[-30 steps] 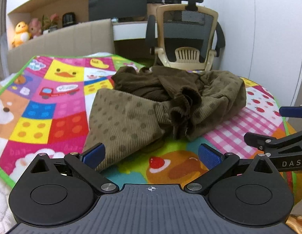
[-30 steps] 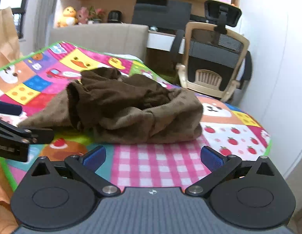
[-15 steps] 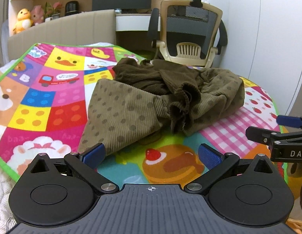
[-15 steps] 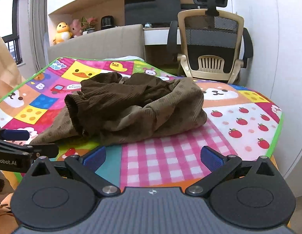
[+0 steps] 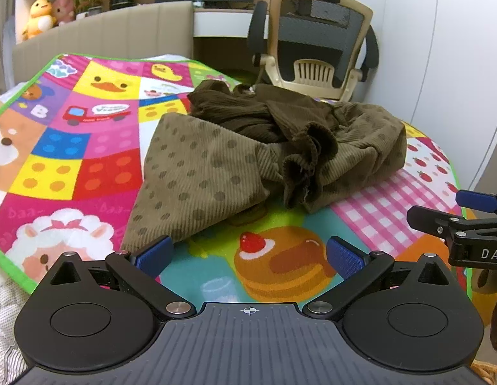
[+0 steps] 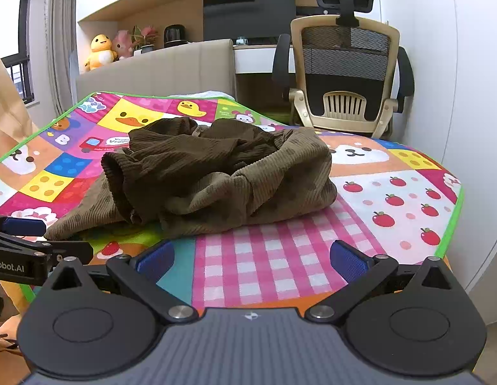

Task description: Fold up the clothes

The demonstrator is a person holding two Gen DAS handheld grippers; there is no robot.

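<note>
1. Brown corduroy garment [image 5: 264, 147] lies crumpled in a heap on the colourful play mat [image 5: 72, 147], roughly mid-mat. Unfolded.
2. A flatter, lighter panel with darker dots spreads toward the left gripper [image 5: 248, 253]; a ruffled cuff or hem (cannot tell which) sticks up near the heap's middle.
3. In the right wrist view the garment [image 6: 216, 173] sits on the mat [image 6: 392, 199] just beyond the pink checked patch, with the darker bunched folds on top.
4. Left gripper: fingers wide apart, nothing between the blue pads [image 5: 153, 252]. It hovers over the near edge of the mat; the left pad lies just beside the corner of the dotted panel (contact cannot be judged).
5. Right gripper [image 6: 251, 258]: fingers wide apart, holding nothing, above the checked patch, short of the cloth.
6. Each gripper appears at the edge of the other's view, side by side at the near edge of the mat.
7. Background: office chair [image 6: 343, 64], beige headboard [image 6: 158, 70], yellow plush duck [image 6: 99, 51] on the ledge behind it.
</note>
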